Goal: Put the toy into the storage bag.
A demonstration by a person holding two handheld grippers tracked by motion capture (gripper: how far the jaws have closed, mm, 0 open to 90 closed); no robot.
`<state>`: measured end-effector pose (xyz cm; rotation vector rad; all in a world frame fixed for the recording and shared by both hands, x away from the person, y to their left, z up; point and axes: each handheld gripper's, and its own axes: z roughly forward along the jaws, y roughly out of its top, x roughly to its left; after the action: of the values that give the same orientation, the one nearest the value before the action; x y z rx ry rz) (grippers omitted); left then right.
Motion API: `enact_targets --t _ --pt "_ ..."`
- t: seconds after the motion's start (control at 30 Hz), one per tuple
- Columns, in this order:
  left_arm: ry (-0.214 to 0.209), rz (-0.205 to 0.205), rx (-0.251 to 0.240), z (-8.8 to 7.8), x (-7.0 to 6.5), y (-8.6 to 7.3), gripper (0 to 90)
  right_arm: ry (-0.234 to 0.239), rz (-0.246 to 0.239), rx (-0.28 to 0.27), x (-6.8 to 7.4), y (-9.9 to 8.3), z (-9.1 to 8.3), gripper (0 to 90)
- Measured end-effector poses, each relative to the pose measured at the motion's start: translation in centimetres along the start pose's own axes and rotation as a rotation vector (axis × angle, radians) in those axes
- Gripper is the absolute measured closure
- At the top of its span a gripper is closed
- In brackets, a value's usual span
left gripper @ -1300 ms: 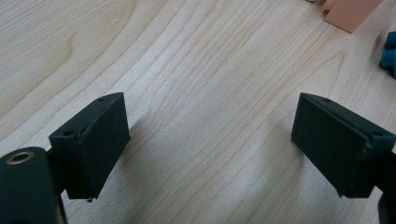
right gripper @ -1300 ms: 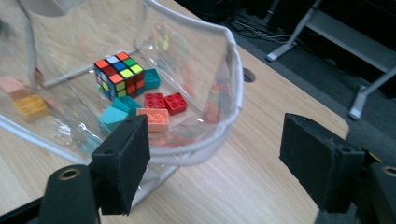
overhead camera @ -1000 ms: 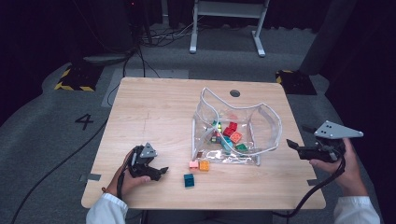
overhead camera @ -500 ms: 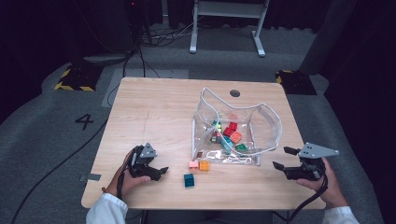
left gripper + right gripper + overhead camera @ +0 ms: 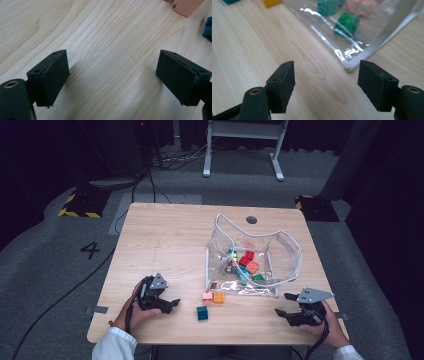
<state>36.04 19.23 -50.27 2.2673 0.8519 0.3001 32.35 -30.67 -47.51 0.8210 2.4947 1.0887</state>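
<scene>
1. At counter's (image 5: pixel 165 240) near right edge: right gripper (image 5: pixel 290 306), fingers (image 5: pixel 283 82) apart and just now narrowing, nothing between, just beside corner of clear bag (image 5: pixel 250 265).
2. At near left: left gripper (image 5: pixel 167 304), fingers (image 5: pixel 51 72) wide, empty over bare wood.
3. Between grippers: teal block (image 5: pixel 202 313), orange block (image 5: pixel 218 297), apparently pink block (image 5: pixel 207 296).

One clear bag (image 5: pixel 280 251) of bricks stands on the desk (image 5: pixel 165 245); three loose bricks (image 5: pixel 218 297) lie near its front edge.
</scene>
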Motion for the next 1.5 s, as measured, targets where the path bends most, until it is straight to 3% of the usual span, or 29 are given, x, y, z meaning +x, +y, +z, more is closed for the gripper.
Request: enact_targets --t 0.3,0.43,0.6,0.7,0.73,0.77,0.8,0.87,1.1,1.17,1.23,1.27,1.33,1.37,1.47,1.5 --pt "-0.004 -0.001 0.003 0.0 0.0 0.0 11.7 0.083 -0.009 0.007 1.5 0.2 2.0 29.2" --pt "-0.003 -0.001 0.003 0.0 0.0 0.0 11.7 0.095 -0.015 0.033 2.6 0.7 3.3 29.1" --pt "-0.004 -0.004 0.002 0.0 0.0 0.0 11.7 0.129 -0.084 0.025 3.7 1.6 5.3 29.1" --pt "-0.004 -0.004 0.002 0.0 0.0 0.0 11.7 0.153 -0.097 0.003 4.1 2.4 6.4 28.8" --pt "-0.003 -0.003 0.001 0.0 0.0 0.0 11.7 0.153 -0.072 0.025 4.4 2.7 6.5 28.3" --pt "-0.005 -0.003 0.001 0.0 0.0 0.0 11.7 0.156 -0.077 0.019 4.5 3.0 7.0 28.0" --pt "-0.004 -0.003 0.001 0.0 0.0 0.0 11.7 0.157 -0.114 -0.001 4.5 3.4 7.6 27.6" --pt "-0.004 -0.003 0.001 0.0 0.0 0.0 11.7 0.159 -0.144 -0.004 4.7 4.0 8.3 27.1" --pt "-0.004 0.000 0.003 0.0 0.0 0.0 11.7 0.183 -0.135 -0.018 6.9 6.5 11.0 26.8" --pt "-0.005 -0.003 0.001 0.0 0.0 0.0 11.7 0.183 -0.191 -0.029 7.1 7.1 11.5 27.6" --pt "-0.005 -0.003 0.001 0.0 0.0 0.0 11.7 0.188 -0.206 -0.025 7.6 7.6 12.0 27.6" --pt "-0.004 -0.002 0.001 0.0 0.0 0.0 11.7 0.184 -0.235 -0.037 7.5 7.7 12.2 27.9" --pt "-0.004 -0.002 0.001 0.0 0.0 0.0 11.7 0.188 -0.228 -0.031 7.9 8.1 12.6 28.1" --pt "-0.002 -0.001 0.000 0.0 0.0 0.0 11.7 0.189 -0.195 -0.036 8.3 8.3 12.8 28.1" --pt "-0.004 -0.003 0.001 0.0 0.0 0.0 11.7 0.180 -0.232 -0.045 8.4 8.8 13.1 28.1" --pt "-0.004 -0.002 0.001 0.0 0.0 0.0 11.7 0.174 -0.209 -0.050 8.6 9.0 13.2 28.0"
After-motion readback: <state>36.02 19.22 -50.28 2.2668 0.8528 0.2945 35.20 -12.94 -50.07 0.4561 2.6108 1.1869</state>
